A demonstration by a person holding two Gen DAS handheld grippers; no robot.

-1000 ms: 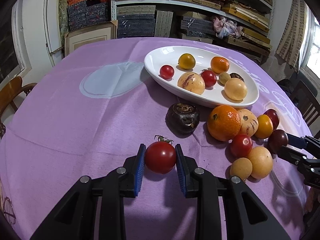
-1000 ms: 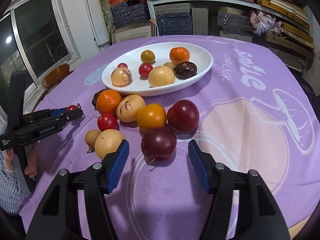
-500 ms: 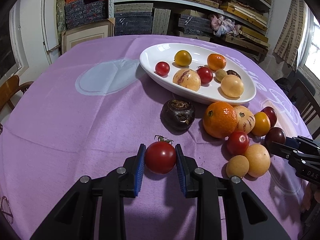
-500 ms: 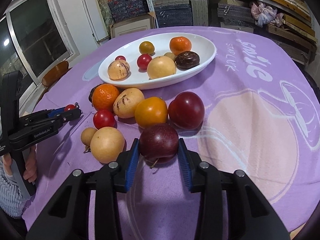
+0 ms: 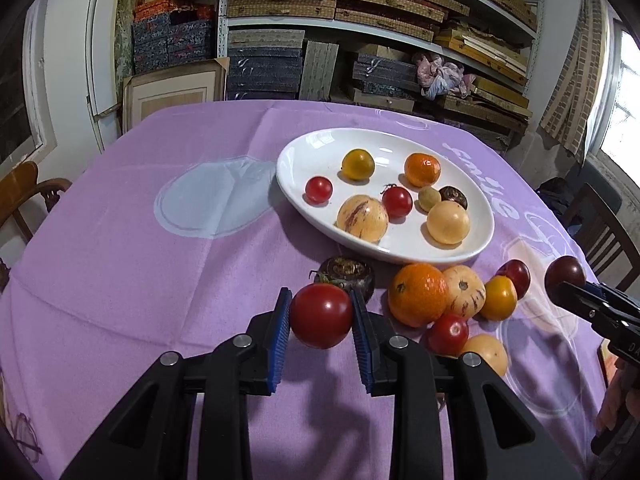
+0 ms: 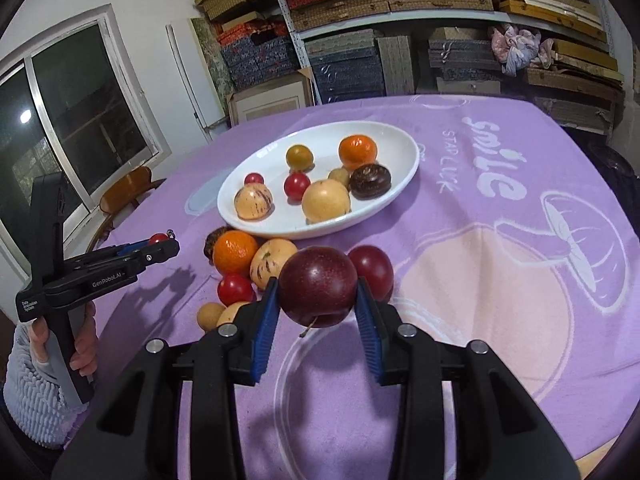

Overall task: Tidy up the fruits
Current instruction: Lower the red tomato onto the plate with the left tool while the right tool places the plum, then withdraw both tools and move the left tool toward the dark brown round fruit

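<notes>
My left gripper (image 5: 320, 297) is shut on a red tomato (image 5: 320, 318) and holds it a little above the purple cloth. In the right wrist view my right gripper (image 6: 317, 286) is shut on a dark red plum (image 6: 318, 280), which hangs clear of the cloth with its stem down. The white oval plate (image 5: 312, 152) lies beyond both and carries several fruits. Loose on the cloth between the grippers sit an orange (image 5: 418, 294), a speckled melon (image 5: 464, 290), a yellow tomato (image 5: 498, 298), a red plum (image 5: 516, 274), a small red tomato (image 5: 448, 334) and a dark mangosteen (image 5: 352, 270).
Wooden chairs stand off the table's left edge (image 5: 24, 188) and right edge (image 5: 600, 220). Shelves of boxes (image 5: 360, 20) fill the wall behind the table. A person's hand (image 6: 84, 356) grips the left tool's handle.
The right gripper's jaws closed on the dark plum and lifted it off the cloth. The left gripper rose with the tomato still in it.
</notes>
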